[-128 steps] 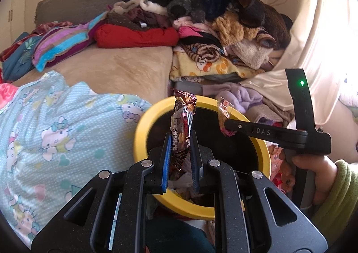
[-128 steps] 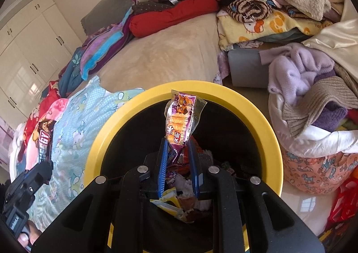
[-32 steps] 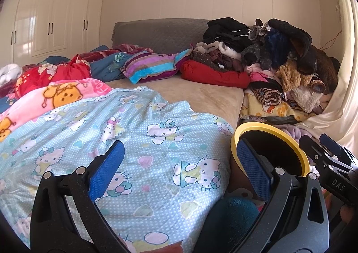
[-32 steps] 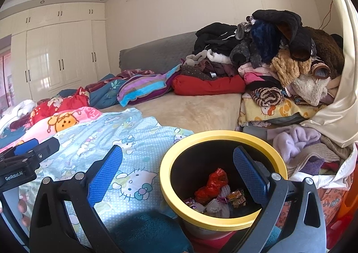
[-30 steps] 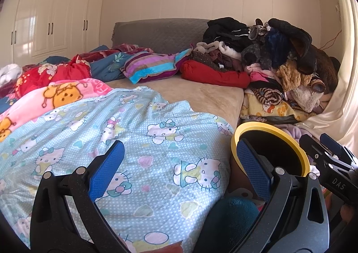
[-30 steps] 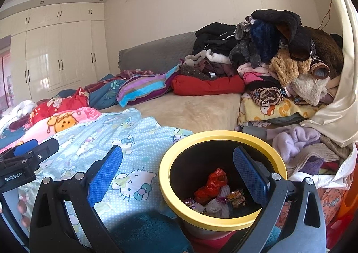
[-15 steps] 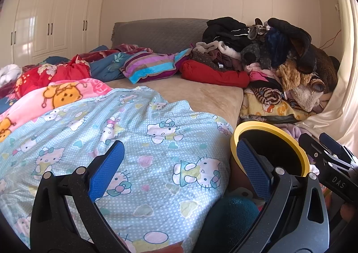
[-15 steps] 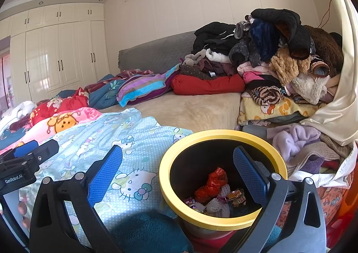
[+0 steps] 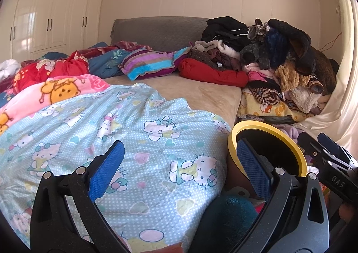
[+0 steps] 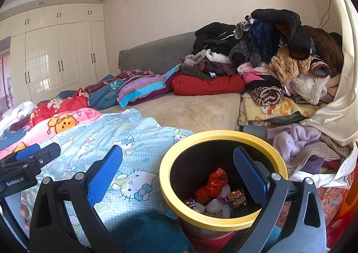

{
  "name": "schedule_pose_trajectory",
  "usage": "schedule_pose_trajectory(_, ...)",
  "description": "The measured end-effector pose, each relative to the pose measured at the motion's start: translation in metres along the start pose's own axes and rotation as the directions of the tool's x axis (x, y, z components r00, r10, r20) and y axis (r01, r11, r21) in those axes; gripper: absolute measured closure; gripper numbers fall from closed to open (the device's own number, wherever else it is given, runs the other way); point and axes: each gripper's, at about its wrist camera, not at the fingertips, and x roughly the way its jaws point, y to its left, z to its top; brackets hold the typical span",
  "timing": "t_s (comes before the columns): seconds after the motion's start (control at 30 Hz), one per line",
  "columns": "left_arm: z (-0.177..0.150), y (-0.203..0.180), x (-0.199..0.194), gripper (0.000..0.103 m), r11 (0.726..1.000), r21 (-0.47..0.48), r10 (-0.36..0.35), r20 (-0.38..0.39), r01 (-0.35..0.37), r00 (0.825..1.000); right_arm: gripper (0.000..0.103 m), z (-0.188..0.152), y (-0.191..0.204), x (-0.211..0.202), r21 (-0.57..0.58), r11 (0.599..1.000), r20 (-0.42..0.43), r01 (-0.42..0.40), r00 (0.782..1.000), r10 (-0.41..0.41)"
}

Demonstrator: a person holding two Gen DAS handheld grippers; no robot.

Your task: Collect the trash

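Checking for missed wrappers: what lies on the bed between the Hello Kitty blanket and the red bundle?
Only bare beige bedsheet separates the Hello Kitty blanket from the red bundle; no wrapper shows there, clearest in the right wrist view.

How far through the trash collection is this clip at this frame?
Done: several wrappers already lie at the bottom of the yellow-rimmed bin. In hand: nothing; the left gripper and right gripper are both open and empty, beside the bed. Left: no loose trash shows on the blue cartoon-cat quilt or elsewhere in either view, so the job looks at or near its end.
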Motion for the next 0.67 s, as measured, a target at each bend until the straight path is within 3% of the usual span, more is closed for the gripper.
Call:
schedule_pose_trajectory(0.17,-0.002,0.021,0.002,0.011,0.997,-0.073,0.021,-0.019,-0.023,1.0,0.006,0.006,0.013,0.003,0.003,0.999,0.001,-0.046,0.999,0.046)
schedule_pose_trajectory(0.27,-0.006,0.061,-0.002,0.011,0.982,-0.166,0.081,-0.038,-0.086,0.996,0.006,0.014,0.042,0.011,-0.011,0.988,-0.031,-0.153,0.988,0.152)
schedule_pose_trajectory(0.33,-0.009,0.089,-0.007,0.011,0.967,-0.209,0.137,-0.059,-0.146,0.989,0.006,0.018,0.073,0.02,-0.03,0.968,-0.062,-0.25,0.967,0.248)
schedule_pose_trajectory(0.4,-0.016,0.135,-0.015,0.011,0.93,-0.253,0.25,-0.097,-0.266,0.963,0.006,0.018,0.119,0.035,-0.049,0.933,-0.13,-0.356,0.929,0.347)
schedule_pose_trajectory(0.47,-0.023,0.184,-0.026,0.011,0.871,-0.278,0.379,-0.142,-0.404,0.914,0.006,0.013,0.169,0.054,-0.056,0.888,-0.227,-0.457,0.872,0.435)
schedule_pose_trajectory(0.53,-0.033,0.234,-0.041,0.011,0.798,-0.283,0.496,-0.19,-0.532,0.847,0.006,-0.006,0.241,0.079,-0.056,0.829,-0.361,-0.556,0.786,0.502)
schedule_pose_trajectory(0.67,-0.066,0.338,-0.061,0.011,0.623,-0.304,0.638,-0.335,-0.72,0.694,0.006,-0.051,0.353,0.112,-0.044,0.736,-0.544,-0.676,0.634,0.55)
